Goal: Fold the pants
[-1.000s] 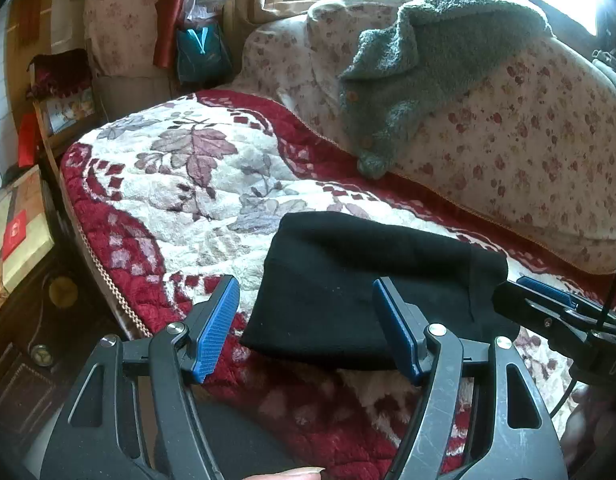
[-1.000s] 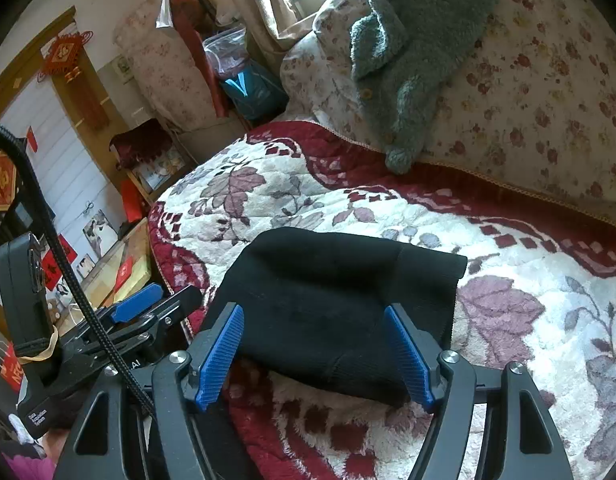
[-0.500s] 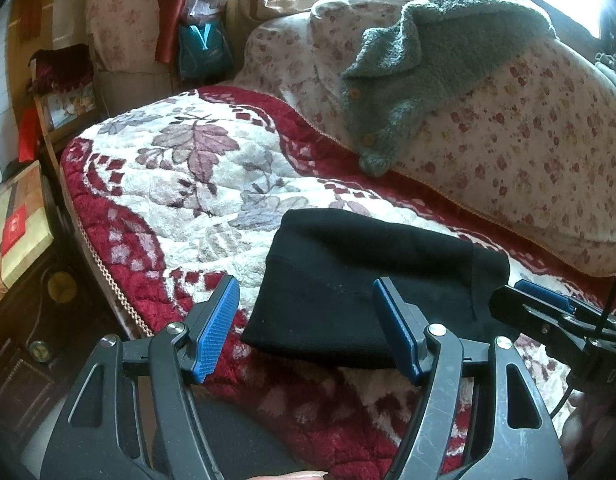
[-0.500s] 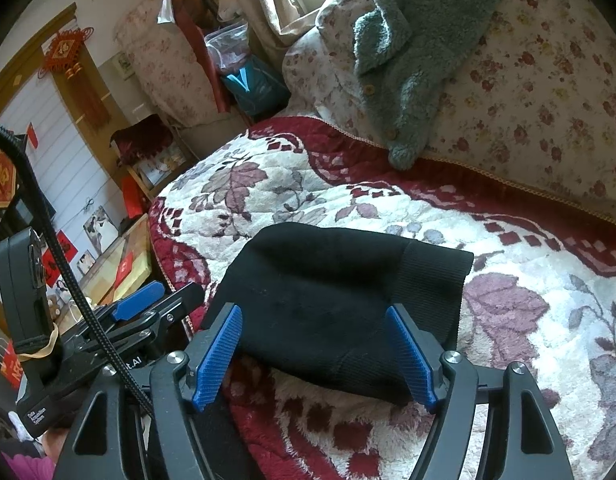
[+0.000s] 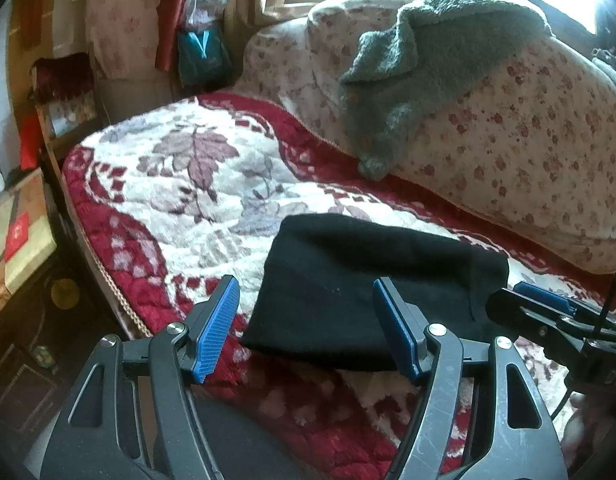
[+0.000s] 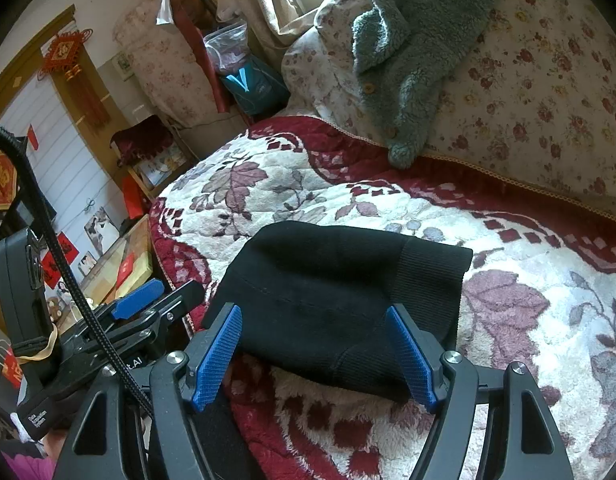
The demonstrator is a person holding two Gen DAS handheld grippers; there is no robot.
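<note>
The black pants (image 5: 368, 284) lie folded into a compact bundle on the red and white floral blanket (image 5: 180, 200), near its front edge. My left gripper (image 5: 308, 330) hangs open just in front of the bundle's left part, blue pads apart, nothing between them. In the right wrist view the same pants (image 6: 340, 292) lie flat with a ribbed band at the right. My right gripper (image 6: 316, 354) is open above the bundle's near edge, not pressing on it. The right gripper (image 5: 548, 316) also shows at the left view's right edge, and the left gripper (image 6: 140, 304) at the right view's left.
A grey fleece garment (image 5: 420, 80) drapes over the floral sofa back (image 5: 528, 152). A teal bag (image 5: 204, 56) stands in the far corner. A low wooden table with boxes (image 6: 116, 268) sits left of the blanket's edge (image 5: 108, 280). A black cable (image 6: 56, 256) crosses the right view.
</note>
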